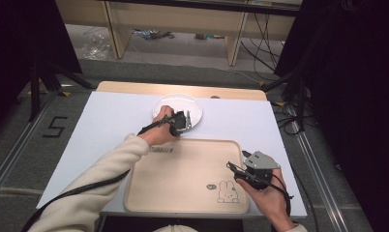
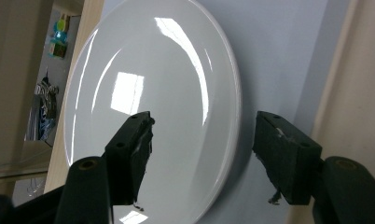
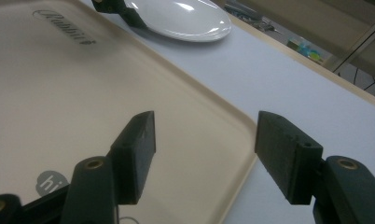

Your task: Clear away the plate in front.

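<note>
The white plate [image 1: 183, 107] lies on the pale blue table cover [image 1: 110, 125] toward twelve o'clock, just beyond the far edge of the beige tray [image 1: 183, 179]. The left gripper [image 1: 182, 121] hangs over the plate's near rim at about six o'clock of it; in the left gripper view its jaws stand spread, one over the plate [image 2: 167, 93], the other outside the rim, neither pad pressing on it. The right gripper [image 1: 241, 169] sits at the tray's three o'clock edge, jaws spread with nothing between them, straddling the tray's rim [image 3: 232, 116].
</note>
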Demonstrator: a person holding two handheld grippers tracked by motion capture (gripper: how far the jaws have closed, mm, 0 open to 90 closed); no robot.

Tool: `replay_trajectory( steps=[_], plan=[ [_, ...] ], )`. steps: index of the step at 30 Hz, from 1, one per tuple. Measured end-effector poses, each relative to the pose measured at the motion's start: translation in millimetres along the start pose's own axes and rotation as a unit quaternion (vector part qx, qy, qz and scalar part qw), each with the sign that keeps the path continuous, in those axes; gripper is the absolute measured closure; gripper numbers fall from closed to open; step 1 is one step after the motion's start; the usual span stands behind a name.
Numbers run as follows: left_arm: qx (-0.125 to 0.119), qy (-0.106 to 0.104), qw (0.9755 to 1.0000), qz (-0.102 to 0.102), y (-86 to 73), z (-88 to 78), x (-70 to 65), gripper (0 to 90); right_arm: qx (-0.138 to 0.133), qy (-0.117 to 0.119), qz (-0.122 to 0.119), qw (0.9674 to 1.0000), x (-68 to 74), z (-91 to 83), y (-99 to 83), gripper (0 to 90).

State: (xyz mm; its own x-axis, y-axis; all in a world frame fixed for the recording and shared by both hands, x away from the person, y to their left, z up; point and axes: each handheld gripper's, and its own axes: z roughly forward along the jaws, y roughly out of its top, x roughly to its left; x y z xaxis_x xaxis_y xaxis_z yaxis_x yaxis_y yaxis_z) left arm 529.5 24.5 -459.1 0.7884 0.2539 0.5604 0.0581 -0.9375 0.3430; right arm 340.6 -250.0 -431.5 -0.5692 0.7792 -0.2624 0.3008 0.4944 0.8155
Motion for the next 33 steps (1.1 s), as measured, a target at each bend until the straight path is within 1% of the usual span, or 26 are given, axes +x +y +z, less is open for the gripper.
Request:
replay_trajectory(
  steps=[5, 8, 12, 14, 16, 21, 22, 25, 27, 28, 30, 33],
  plan=[
    [0.014, -0.001, 0.9998, 0.012, 0.0, 5.9, -0.2, 37.8, -0.003, -0.001, 0.0, 1.0, 0.3, 0.1, -0.1, 39.4],
    [0.018, -0.001, 0.9997, 0.014, -0.1, 8.4, -1.2, 38.0, -0.003, -0.002, 0.001, 1.0, 0.3, 0.1, -0.2, 39.4],
    [0.027, 0.003, 0.9992, 0.03, 0.2, 11.3, -2.7, 38.5, -0.003, -0.002, 0.0, 1.0, 0.5, -0.2, 0.0, 39.5],
    [0.027, 0.004, 0.9992, 0.029, 0.3, 12.7, -3.8, 38.6, -0.003, -0.002, 0.0, 1.0, 0.6, -0.3, 0.0, 39.6],
    [0.032, 0.006, 0.9988, 0.037, 0.7, 13.7, -4.1, 39.0, -0.003, -0.003, 0.0, 1.0, 0.5, -0.3, -0.1, 39.7],
    [0.03, 0.008, 0.9989, 0.036, 1.6, 14.9, -4.5, 39.2, -0.001, 0.001, 0.003, 1.0, 0.1, -0.7, -0.4, 39.8],
    [0.031, 0.008, 0.9988, 0.036, 1.8, 14.9, -4.6, 39.3, -0.005, 0.0, 0.004, 1.0, 0.3, -0.1, -0.5, 39.7],
    [0.034, 0.007, 0.9986, 0.04, 2.6, 15.6, -3.1, 40.2, -0.005, 0.0, 0.003, 1.0, 0.4, -0.2, -0.3, 39.9],
    [0.034, 0.006, 0.9988, 0.035, 2.7, 16.6, -2.8, 40.3, -0.005, 0.0, 0.004, 1.0, 0.4, -0.1, -0.3, 39.9],
    [0.035, 0.007, 0.9987, 0.037, 2.9, 16.7, -2.3, 40.4, -0.005, 0.0, 0.004, 1.0, 0.4, -0.1, -0.3, 40.0],
    [0.037, 0.003, 0.9986, 0.037, 3.3, 17.0, -2.1, 43.9, -0.002, 0.003, 0.005, 1.0, 0.1, -0.7, -0.2, 40.0],
    [0.041, 0.002, 0.9983, 0.042, 4.7, 17.6, -2.8, 46.7, -0.003, 0.003, 0.004, 1.0, 0.0, -0.8, -0.2, 40.2]
  ],
)
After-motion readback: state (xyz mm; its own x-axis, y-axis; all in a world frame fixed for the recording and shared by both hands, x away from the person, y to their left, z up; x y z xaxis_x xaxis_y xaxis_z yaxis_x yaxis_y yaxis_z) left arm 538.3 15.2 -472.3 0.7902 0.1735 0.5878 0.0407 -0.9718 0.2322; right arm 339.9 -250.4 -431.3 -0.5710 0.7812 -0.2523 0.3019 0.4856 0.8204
